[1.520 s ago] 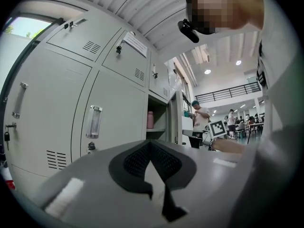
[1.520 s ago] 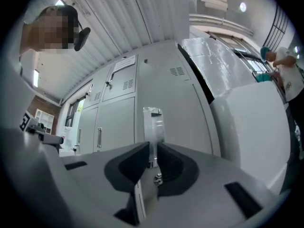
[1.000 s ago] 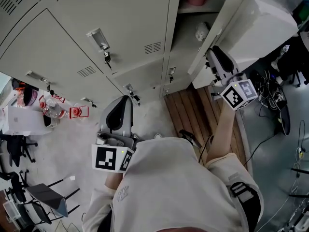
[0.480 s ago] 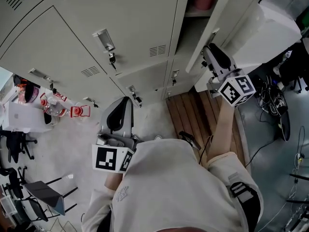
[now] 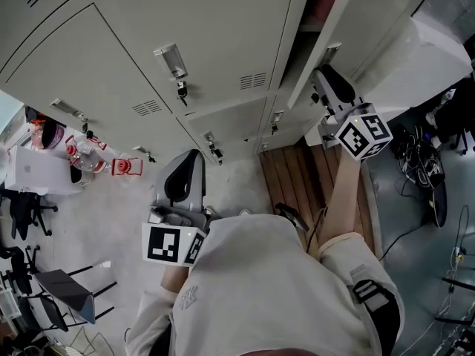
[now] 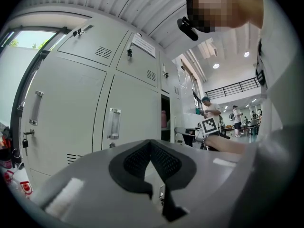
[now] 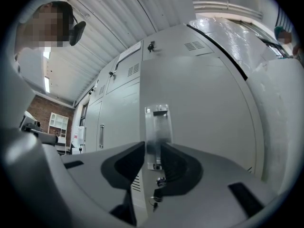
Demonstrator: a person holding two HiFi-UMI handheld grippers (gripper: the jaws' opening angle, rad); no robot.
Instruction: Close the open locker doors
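Nearest, at 11 o'clock from the person's white shirt (image 5: 274, 288), the left gripper (image 5: 191, 160) points level at the closed lockers (image 5: 148, 43), clenched with nothing in it. At 1 o'clock the right gripper (image 7: 153, 151) reaches out on a bare forearm (image 5: 341, 199). It grasps the open locker door (image 7: 204, 103) at its free edge, one jaw on each side of the metal handle (image 7: 156, 125). A lock (image 7: 159, 180) with a key in it sits just below.

The door stands swung partway out from its compartment, where something pink (image 6: 164, 119) shows on a shelf. Below the right arm, wooden slats (image 5: 297, 173) cover the floor in front of that compartment. Behind the door at 2 o'clock is a white bulk under shiny wrap (image 5: 438, 50).

Keys (image 5: 182, 91) hang from the closed lockers. Tangled cables (image 5: 419, 162) lie at 3 o'clock. Red-and-clear items (image 5: 122, 167) and black office chairs (image 5: 26, 210) sit at 9 o'clock on the pale grey floor (image 5: 111, 221). Far off, people (image 6: 209, 109) stand in a lit hall.
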